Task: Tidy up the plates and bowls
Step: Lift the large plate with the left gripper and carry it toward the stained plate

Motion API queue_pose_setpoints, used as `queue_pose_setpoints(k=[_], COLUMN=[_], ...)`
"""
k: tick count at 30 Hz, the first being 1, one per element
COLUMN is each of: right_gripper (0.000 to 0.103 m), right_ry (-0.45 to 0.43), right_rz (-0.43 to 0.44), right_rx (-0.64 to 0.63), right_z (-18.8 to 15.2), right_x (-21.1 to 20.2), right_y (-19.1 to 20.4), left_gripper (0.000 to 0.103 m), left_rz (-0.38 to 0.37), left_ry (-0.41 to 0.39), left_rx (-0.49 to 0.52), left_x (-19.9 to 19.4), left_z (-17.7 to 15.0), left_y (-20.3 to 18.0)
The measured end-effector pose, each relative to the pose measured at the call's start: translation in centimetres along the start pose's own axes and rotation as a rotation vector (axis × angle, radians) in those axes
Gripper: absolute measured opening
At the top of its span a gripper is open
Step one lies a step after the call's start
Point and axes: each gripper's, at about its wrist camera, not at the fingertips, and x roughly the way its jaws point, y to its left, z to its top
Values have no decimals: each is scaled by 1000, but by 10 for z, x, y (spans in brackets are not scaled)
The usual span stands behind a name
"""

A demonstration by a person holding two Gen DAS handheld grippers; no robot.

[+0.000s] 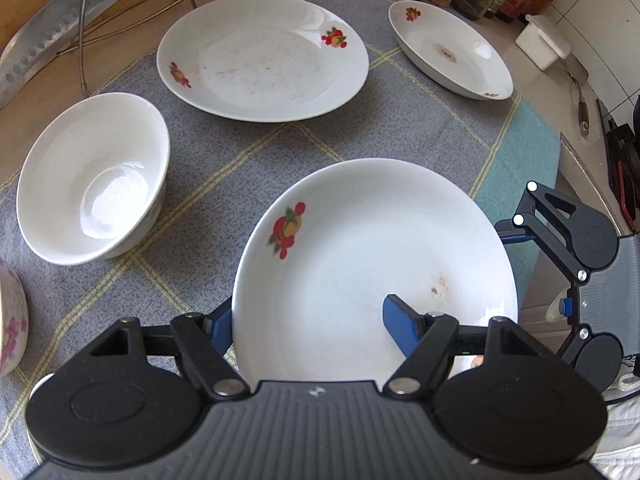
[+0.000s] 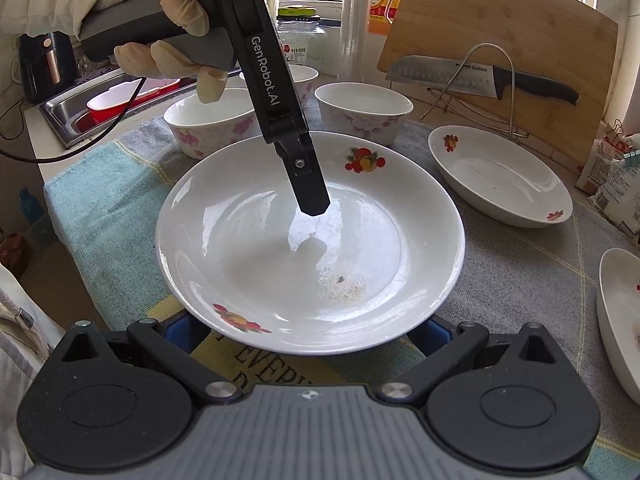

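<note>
My left hand-held gripper (image 1: 316, 326) is clamped on the plate (image 1: 372, 264) rim; right one's (image 2: 308, 334) jaws can't tell, bowls (image 2: 362, 114) crowd upper frame.

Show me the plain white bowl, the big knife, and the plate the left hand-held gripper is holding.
Plain white bowl (image 1: 94, 184): left wrist view, inner wall.
Knife (image 2: 436, 74): right wrist view, blade.
Held plate (image 1: 360, 264): left wrist view, bare centre.

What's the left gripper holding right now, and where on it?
The left gripper is clamped on the near plate at its rim, one finger inside the dish, the other under the edge. The right gripper holds nothing visible.
</note>
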Motion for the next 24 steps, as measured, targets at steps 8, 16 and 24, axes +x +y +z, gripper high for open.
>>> queue_pose_setpoints(k=[8,16,24], right_gripper=[103,103,103], right_ry=[-5,-6,-15], right_rz=[13,14,14], right_rx=[-21,-31,-20], right_z=[-5,-10,-18], right_x=[-12,-22,-33], right_y=[-12,-24,-41], left_gripper=[74,74,74], left_rz=[11,17,22], left_ry=[-12,-18,-18], left_rx=[-14,-12,-2], left_x=[1,4,9], left_z=[4,13,29], left_y=[-13,-25,-39])
